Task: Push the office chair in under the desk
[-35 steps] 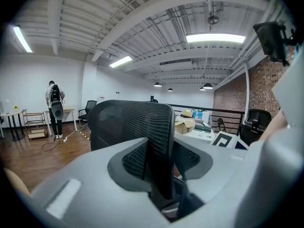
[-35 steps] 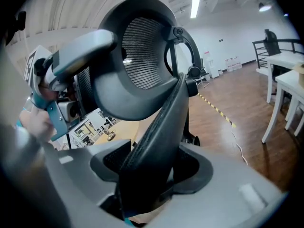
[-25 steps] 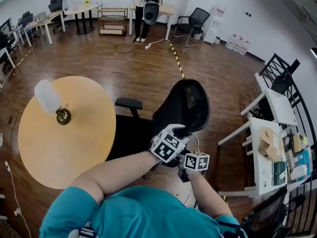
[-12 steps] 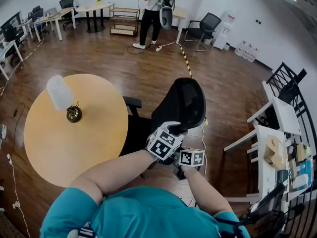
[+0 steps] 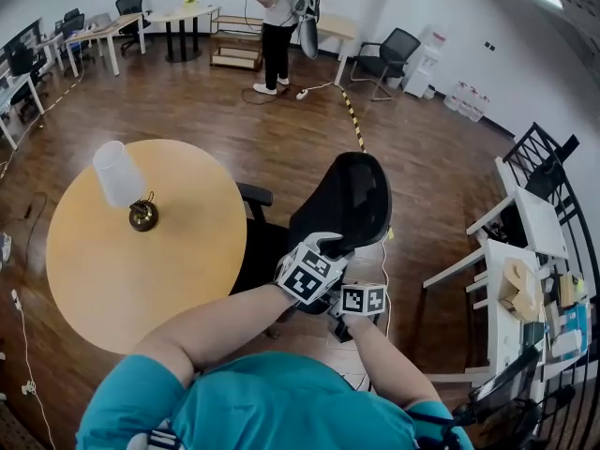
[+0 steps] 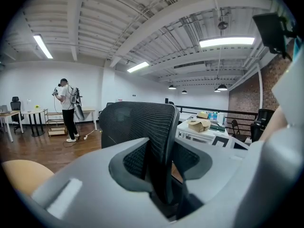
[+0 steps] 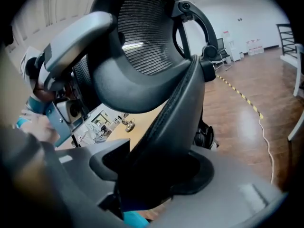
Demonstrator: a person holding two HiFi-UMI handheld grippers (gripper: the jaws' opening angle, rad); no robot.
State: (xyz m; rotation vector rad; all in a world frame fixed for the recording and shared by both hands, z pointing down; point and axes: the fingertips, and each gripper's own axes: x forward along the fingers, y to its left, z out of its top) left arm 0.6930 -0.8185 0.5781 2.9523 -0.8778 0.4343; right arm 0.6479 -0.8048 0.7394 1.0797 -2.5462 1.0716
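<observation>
Two tongs (image 6: 160, 182) (image 7: 151, 175), one round table (image 5: 141, 284)

I record the chair (image 5: 342, 195) back as black open-weave mesh, rough in texture, on a matt black plastic frame. The left gripper (image 6: 159, 179) and right gripper (image 7: 154, 175) both show smooth, matt grey plastic bodies. The floor (image 5: 281, 129) is dark wood plank with a glossy, reflective finish. The round surface (image 5: 112, 289) looks like pale wood, smooth and low in sheen. The lamp base (image 5: 142, 216) appears polished brass-coloured metal; its shade (image 5: 116, 172) is frosted white. The shirt (image 5: 262, 401) is teal cloth.
</observation>
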